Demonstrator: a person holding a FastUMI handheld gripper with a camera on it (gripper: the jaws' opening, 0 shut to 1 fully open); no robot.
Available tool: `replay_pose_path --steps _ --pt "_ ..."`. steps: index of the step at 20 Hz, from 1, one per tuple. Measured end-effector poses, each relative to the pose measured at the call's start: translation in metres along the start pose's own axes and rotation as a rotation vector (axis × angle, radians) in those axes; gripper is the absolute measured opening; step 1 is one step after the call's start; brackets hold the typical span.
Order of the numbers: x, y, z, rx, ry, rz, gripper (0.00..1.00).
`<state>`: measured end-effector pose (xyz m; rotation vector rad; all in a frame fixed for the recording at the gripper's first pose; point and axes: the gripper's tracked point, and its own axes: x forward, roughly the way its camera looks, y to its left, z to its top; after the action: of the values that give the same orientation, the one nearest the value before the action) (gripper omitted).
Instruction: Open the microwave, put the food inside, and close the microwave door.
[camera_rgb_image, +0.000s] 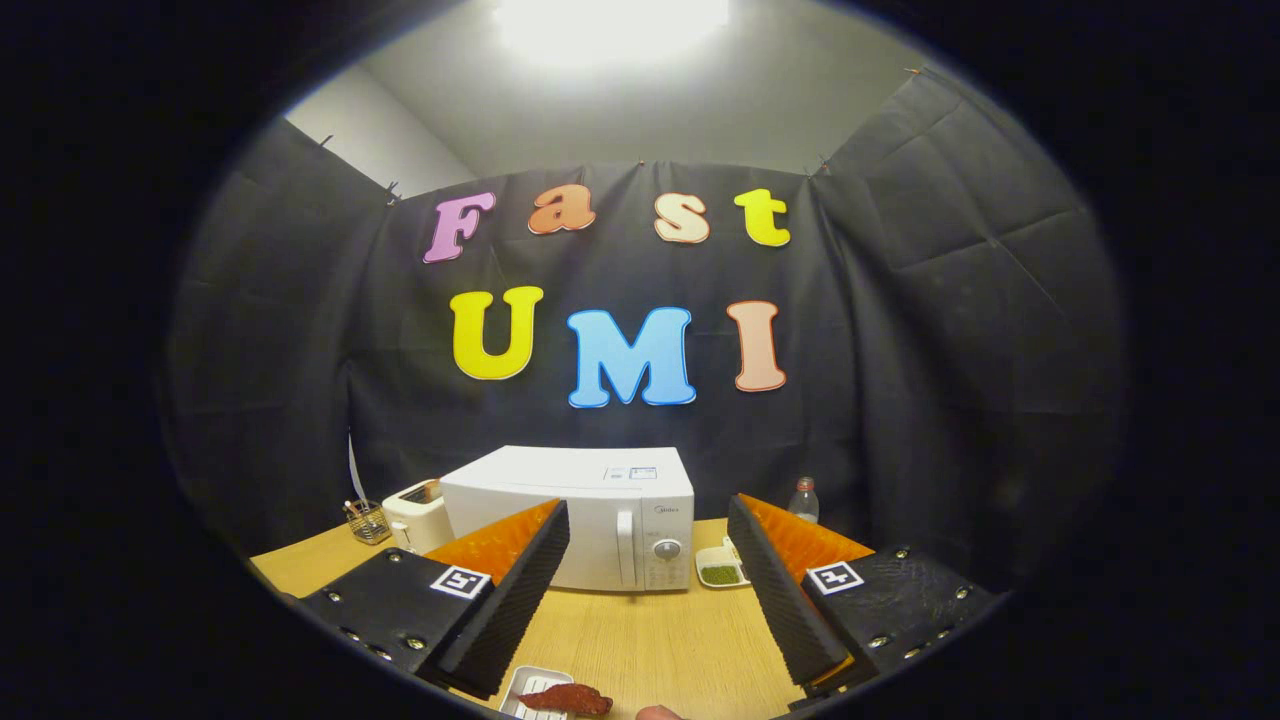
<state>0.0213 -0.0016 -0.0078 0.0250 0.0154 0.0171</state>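
One wooden table (640, 640) spreads under the gripper (648, 545), whose fingers stand wide apart with nothing between them. One white microwave (580, 515) sits beyond the fingers, straight ahead, its door closed and its handle (626, 548) and one knob (667, 549) facing the tool. One toaster (418, 515) stands just left of it, with one wire basket (367, 521) further left. One bottle (803, 500) rises behind the right finger. One small dish of green bits (720, 568) lies right of the microwave. One reddish piece of food (567, 699) lies on a white tray (520, 690), close under the tool, nearer the left finger.
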Motion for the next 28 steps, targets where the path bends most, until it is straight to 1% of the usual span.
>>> replay_pose_path --steps 5,12,16,23,28 --pt "0.037 -0.001 -0.003 0.002 0.004 0.017 0.99" --pt "0.106 0.003 -0.022 0.032 0.036 0.052 0.99" --pt "0.143 0.010 -0.053 0.034 0.080 0.076 0.99" --pt "0.205 0.018 -0.124 0.024 0.194 0.096 0.99" --pt "0.239 0.032 -0.164 0.017 0.271 0.121 0.99"
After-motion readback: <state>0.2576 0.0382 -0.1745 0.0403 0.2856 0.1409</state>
